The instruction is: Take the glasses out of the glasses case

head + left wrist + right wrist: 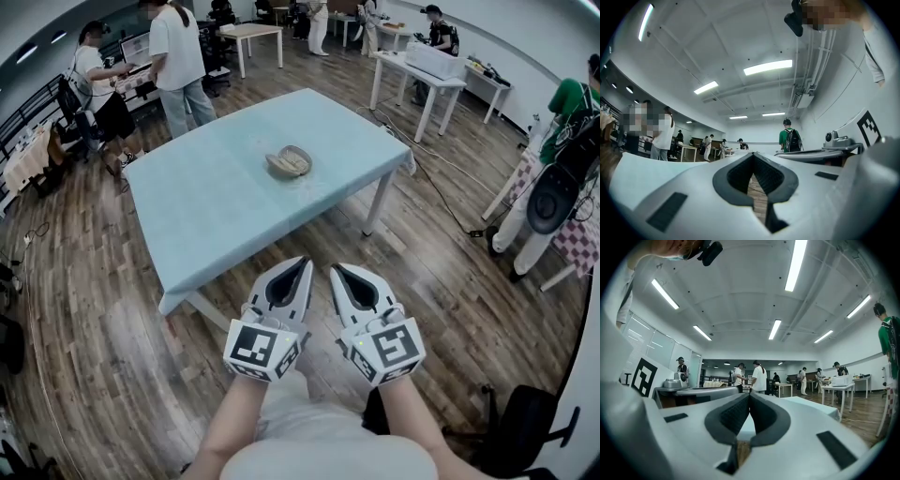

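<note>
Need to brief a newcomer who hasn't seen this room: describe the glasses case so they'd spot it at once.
Look for the big table draped in pale blue, in the middle of the wood-floored room. Near its centre lies the glasses case, a small oval shell with a grey rim and a beige inside, seemingly open. It is the only thing on that table.
</note>
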